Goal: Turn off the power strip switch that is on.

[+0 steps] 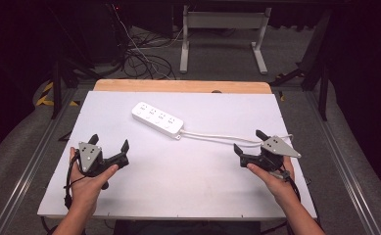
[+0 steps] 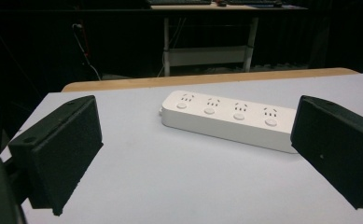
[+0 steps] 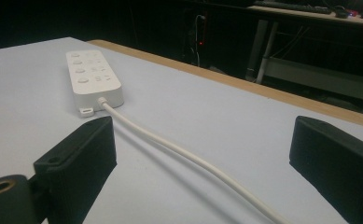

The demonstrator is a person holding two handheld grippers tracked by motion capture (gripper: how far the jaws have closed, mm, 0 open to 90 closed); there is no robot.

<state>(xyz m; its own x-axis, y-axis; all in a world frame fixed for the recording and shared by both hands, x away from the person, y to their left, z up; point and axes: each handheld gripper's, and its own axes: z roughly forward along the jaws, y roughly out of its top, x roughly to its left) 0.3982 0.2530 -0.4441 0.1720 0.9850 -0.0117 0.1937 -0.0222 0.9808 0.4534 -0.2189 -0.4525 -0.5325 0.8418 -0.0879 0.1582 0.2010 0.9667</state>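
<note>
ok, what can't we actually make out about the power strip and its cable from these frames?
- Plug end of the white cable: high view, it runs behind the right gripper and hand; right gripper view cuts it at the bottom edge.
- Power strip cable end: left gripper view, hidden behind the gripper's own jaw.
- Switch positions on the strip: too small in the high view.
- Left gripper: open, holding nothing.

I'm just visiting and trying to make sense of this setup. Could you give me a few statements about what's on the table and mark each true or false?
1. The power strip lies flat on the white table. True.
2. The left gripper is clamped on the strip. False: it is open and apart from it.
3. The strip's white cable runs toward the right gripper. True.
4. The right gripper is shut. False: its jaws are spread wide.
5. A plug sits in one socket. False: all the sockets are empty.
</note>
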